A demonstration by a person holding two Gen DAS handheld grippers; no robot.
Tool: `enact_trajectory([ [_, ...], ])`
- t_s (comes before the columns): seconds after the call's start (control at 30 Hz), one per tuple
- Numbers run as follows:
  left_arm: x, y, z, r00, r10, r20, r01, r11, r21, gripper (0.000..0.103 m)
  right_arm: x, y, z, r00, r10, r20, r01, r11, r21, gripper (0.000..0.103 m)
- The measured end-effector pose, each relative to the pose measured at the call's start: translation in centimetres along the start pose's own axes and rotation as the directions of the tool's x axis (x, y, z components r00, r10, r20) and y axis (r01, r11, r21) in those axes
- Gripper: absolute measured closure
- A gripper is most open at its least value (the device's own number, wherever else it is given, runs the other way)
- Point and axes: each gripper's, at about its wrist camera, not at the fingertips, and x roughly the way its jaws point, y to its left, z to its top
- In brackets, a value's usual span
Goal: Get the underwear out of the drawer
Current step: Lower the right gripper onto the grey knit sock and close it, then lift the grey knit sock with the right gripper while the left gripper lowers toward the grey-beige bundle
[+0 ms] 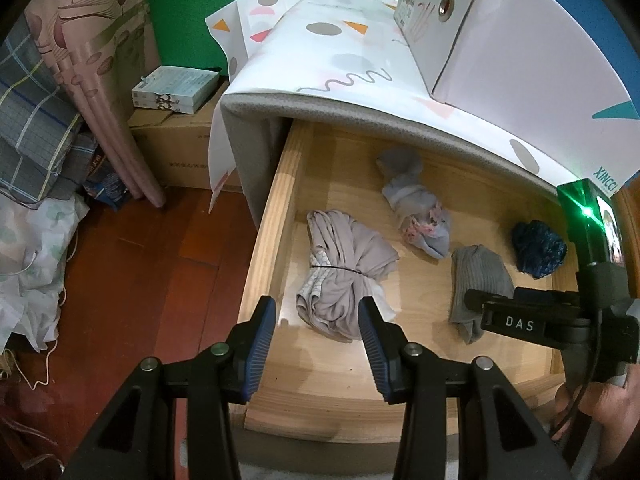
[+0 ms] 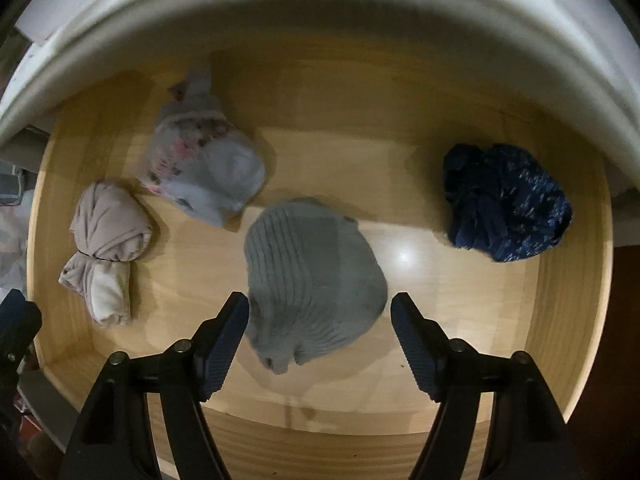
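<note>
The left claw (image 1: 317, 322) hangs released over the open drawer (image 1: 264, 232), its tips hiding part of the tied beige underwear bundle (image 1: 340, 276). The grey ribbed roll (image 2: 312, 280) lies between the released right claw (image 2: 318, 320) fingers, untouched. "DAS" and "XINGCI" are readable.

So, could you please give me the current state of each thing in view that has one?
Drawer: pulled open.
Mauve bundle: tied with a band, lying in the drawer.
Floral bundle: rolled, untouched.
Grey ribbed bundle: lying between the right jaws, not gripped.
Dark blue bundle: crumpled, untouched.
Left gripper: open, empty.
Right gripper: open.
</note>
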Motion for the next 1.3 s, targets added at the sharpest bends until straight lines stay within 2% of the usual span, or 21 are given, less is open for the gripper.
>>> enact_trajectory([
  [0.3, 0.1, 0.1, 0.0, 1.0, 0.0, -0.007, 0.001, 1.0, 0.0, 0.059, 0.8, -2.2, 0.3, 0.999, 0.022, -0.042, -0.02, 0.999, 0.042, 0.034],
  [0.57, 0.1, 0.1, 0.0, 1.0, 0.004, -0.01, -0.004, 1.0, -0.003, 0.059, 1.1, -0.5, 2.0, 1.0, -0.011, -0.027, 0.01, 0.999, -0.041, 0.033],
  [0.63, 0.3, 0.0, 0.0, 1.0, 0.005, -0.013, -0.005, 1.0, -0.002, 0.059, 1.4, -0.2, 2.4, 1.0, -0.007, -0.029, 0.005, 0.999, -0.053, 0.037],
  [0.67, 0.3, 0.1, 0.0, 1.0, 0.006, -0.015, -0.006, 1.0, -0.002, 0.059, 1.6, -0.1, 2.5, 0.999, -0.011, -0.037, 0.009, 0.998, -0.054, 0.043],
  [0.8, 0.4, 0.1, 0.0, 1.0, 0.008, -0.016, -0.008, 1.0, -0.002, 0.059, 1.7, -0.4, 2.6, 0.999, -0.009, -0.038, 0.007, 0.999, -0.04, 0.049],
  [1.03, 0.6, 0.2, 0.0, 1.0, 0.015, -0.02, -0.014, 1.0, 0.002, 0.059, 2.0, -2.1, 1.2, 0.998, -0.031, -0.062, 0.029, 0.999, -0.033, 0.051],
  [1.3, 0.6, 0.3, 0.1, 0.999, 0.019, -0.028, -0.019, 1.0, -0.002, 0.059, 2.1, -7.1, -1.1, 0.993, -0.027, -0.111, 0.032, 0.999, 0.042, 0.051],
])
